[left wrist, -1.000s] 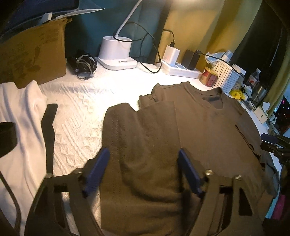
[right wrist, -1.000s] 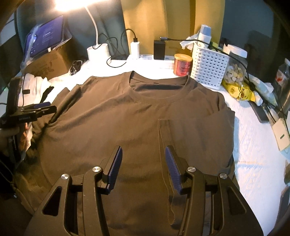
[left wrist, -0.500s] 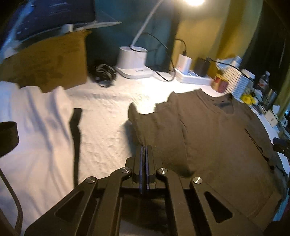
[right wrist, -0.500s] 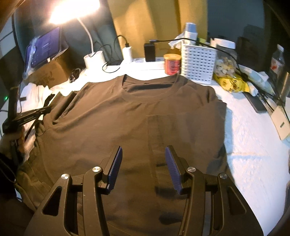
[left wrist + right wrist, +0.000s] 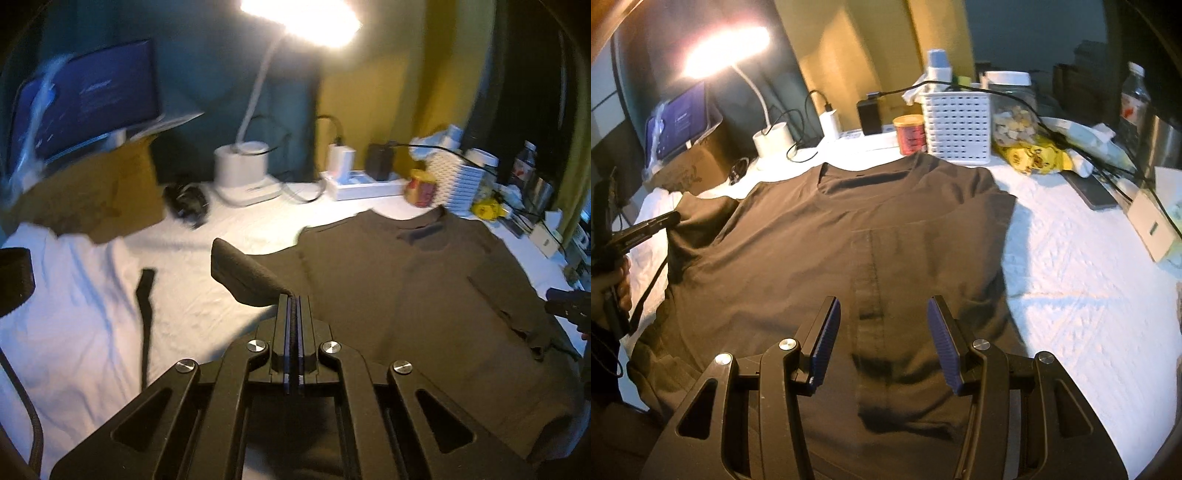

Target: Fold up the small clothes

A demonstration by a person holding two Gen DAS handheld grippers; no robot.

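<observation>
A dark brown T-shirt (image 5: 424, 288) lies face up on the white bed cover, collar toward the far clutter. My left gripper (image 5: 293, 300) is shut on the shirt's left sleeve (image 5: 240, 269), which hangs lifted and curled above the cover. From the right wrist view, the same gripper (image 5: 670, 218) shows at the shirt's (image 5: 798, 258) left edge, held by a hand. My right gripper (image 5: 882, 301) stands open just above the shirt's lower right part, over a folded-in strip, with nothing pinched. Its tip (image 5: 565, 300) shows at the left wrist view's right edge.
A white garment (image 5: 74, 314) with a black strap (image 5: 146, 295) lies left of the shirt. Along the back stand a cardboard box (image 5: 92, 195), lamp base (image 5: 243, 177), power strip (image 5: 365, 184), red can (image 5: 910, 133) and white basket (image 5: 956, 125). A phone (image 5: 1093, 192) lies at right.
My left gripper closed on the sleeve's edge and rose, pulling the sleeve up off the cover. My right gripper slid toward the shirt's right side, still open.
</observation>
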